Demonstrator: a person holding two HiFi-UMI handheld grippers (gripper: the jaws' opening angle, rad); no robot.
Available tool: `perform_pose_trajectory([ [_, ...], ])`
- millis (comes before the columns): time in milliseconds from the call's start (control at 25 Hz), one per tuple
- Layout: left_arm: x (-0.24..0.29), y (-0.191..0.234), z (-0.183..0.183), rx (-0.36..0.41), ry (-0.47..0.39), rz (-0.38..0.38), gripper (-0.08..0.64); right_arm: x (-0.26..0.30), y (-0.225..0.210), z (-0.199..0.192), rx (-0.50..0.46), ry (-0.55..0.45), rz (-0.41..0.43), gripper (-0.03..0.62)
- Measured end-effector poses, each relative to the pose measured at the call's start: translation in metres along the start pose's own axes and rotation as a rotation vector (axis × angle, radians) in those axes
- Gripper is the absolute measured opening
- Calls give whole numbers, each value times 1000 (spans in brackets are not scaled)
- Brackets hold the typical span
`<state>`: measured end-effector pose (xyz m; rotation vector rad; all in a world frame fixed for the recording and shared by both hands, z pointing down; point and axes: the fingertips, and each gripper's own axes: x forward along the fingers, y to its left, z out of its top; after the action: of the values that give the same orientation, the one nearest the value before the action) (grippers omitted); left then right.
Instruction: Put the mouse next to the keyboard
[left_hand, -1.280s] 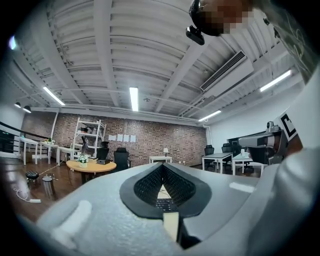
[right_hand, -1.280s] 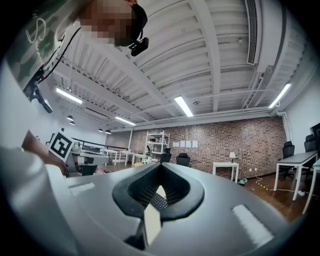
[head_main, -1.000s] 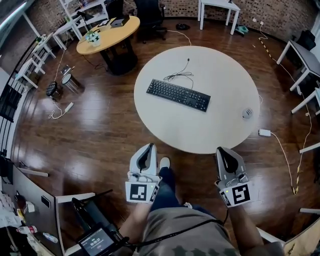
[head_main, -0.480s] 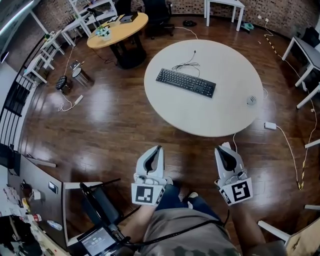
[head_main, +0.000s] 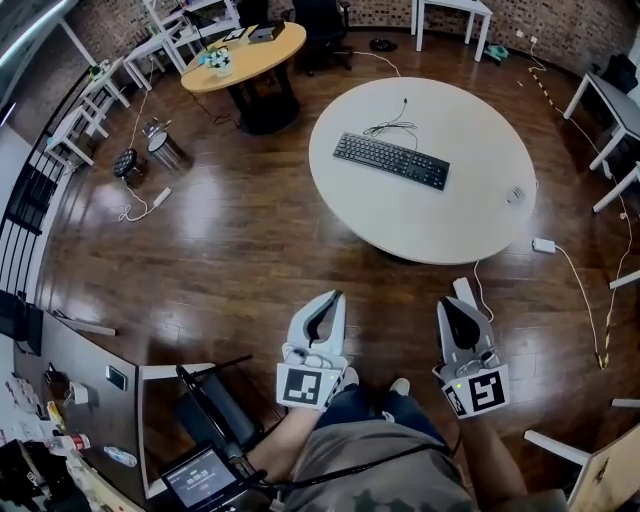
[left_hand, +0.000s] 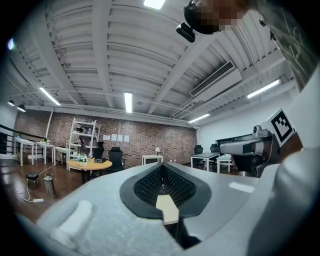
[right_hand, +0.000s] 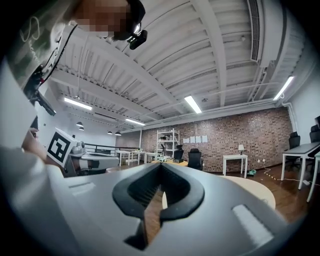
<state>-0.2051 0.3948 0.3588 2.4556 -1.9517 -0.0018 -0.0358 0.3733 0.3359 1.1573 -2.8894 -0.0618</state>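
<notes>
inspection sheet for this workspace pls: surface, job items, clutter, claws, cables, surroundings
surface: round white table, mostly bare
job's things: keyboard mid-table; mouse apart from it, near the table's right edge
clutter: nothing seen on the table
grippers: left claw and right claw both shut, empty, short of the table
cables: keyboard cable bunched beyond the keyboard; white adapter with lead on the floor
surroundings: wood floor, yellow round table, brick wall

The round white worktop (head_main: 400, 215) carries a black keyboard (head_main: 391, 161) lying aslant, its loose cable (head_main: 392, 126) just beyond it, and a small pale mouse (head_main: 515, 195) well apart near the right edge.
</notes>
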Motion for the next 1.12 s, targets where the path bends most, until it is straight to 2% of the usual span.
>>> perform_pose_trajectory([
  [200, -12, 3, 5, 0, -15, -2, 2, -2, 7, 5, 3, -21, -12, 5],
  [560, -23, 36, 17, -1, -63, 60, 0, 6, 10, 15, -7, -35, -34, 5],
  [880, -24, 44, 37, 24, -118, 88, 0, 22, 21, 31, -51, -69, 0, 5],
  [1120, -27, 48, 38, 25, -104, 101, 0, 26, 29, 38, -69, -89, 23, 5],
])
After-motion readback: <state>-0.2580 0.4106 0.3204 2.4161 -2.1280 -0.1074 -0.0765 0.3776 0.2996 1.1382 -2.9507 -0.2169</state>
